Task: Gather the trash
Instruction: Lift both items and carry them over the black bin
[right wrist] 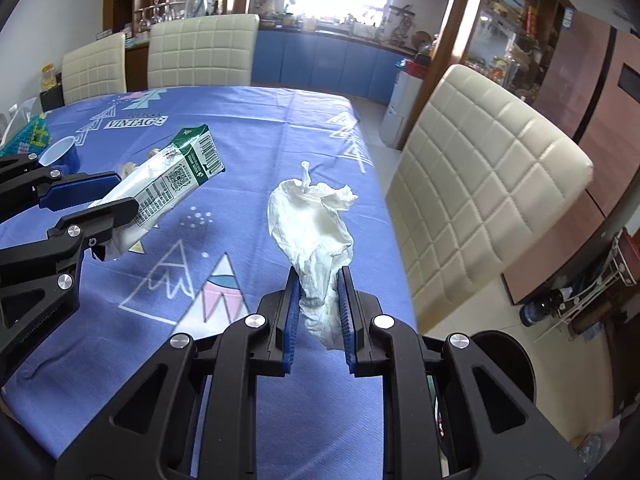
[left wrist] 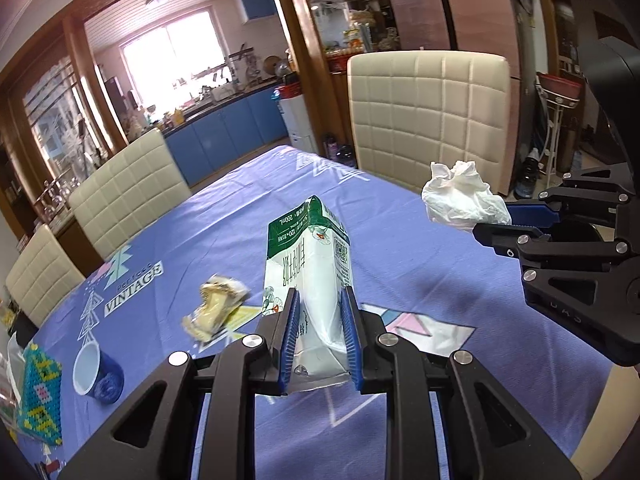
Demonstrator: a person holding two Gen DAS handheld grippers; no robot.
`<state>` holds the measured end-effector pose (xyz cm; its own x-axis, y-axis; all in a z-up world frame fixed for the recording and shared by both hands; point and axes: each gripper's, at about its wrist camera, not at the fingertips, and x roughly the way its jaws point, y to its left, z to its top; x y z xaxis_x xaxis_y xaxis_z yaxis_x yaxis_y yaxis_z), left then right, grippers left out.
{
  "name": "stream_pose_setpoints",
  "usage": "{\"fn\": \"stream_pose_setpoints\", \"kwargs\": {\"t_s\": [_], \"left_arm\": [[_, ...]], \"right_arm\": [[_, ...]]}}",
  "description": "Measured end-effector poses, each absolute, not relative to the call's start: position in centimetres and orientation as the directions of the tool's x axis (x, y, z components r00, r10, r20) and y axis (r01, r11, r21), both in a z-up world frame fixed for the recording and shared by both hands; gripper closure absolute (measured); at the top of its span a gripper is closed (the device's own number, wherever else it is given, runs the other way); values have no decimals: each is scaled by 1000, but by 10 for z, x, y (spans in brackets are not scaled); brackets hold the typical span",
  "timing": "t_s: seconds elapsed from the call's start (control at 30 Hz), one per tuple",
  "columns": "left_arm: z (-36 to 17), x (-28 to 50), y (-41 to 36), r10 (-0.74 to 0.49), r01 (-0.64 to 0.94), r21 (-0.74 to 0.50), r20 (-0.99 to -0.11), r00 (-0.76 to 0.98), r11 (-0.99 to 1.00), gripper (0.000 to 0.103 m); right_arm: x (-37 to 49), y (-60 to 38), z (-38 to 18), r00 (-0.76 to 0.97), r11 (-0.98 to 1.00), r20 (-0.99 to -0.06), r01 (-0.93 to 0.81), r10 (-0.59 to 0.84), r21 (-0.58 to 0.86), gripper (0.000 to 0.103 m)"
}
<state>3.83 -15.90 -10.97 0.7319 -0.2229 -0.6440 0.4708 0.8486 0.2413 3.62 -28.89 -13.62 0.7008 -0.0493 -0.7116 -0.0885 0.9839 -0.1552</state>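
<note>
My left gripper (left wrist: 320, 300) is shut on a white and green milk carton (left wrist: 306, 256) and holds it above the blue tablecloth (left wrist: 400, 248). The carton also shows in the right wrist view (right wrist: 176, 176), with the left gripper (right wrist: 108, 192) at the left edge. My right gripper (right wrist: 318, 284) is shut on a crumpled white tissue (right wrist: 312, 228), lifted over the table's right side. The tissue also shows in the left wrist view (left wrist: 460, 198), held by the right gripper (left wrist: 496, 226). A yellow crumpled wrapper (left wrist: 214, 310) lies on the cloth left of the carton.
A blue cup (left wrist: 96, 372) lies on its side at the left; it also shows in the right wrist view (right wrist: 60, 154). A beaded tissue box (left wrist: 40, 396) stands beside it. Cream padded chairs (left wrist: 428, 116) surround the table. A black bin (right wrist: 508, 364) stands on the floor at the table's right.
</note>
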Motion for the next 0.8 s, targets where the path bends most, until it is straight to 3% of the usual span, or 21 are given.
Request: {"fn": "stream_pose_setpoints", "kwargs": {"t_s": [0.8], "left_arm": [[-103,17,-255,-394,656,252,-630,669,711,82]], "right_arm": [[-10,-382,-125,686,977,-695,139,-214,-164,83]]}}
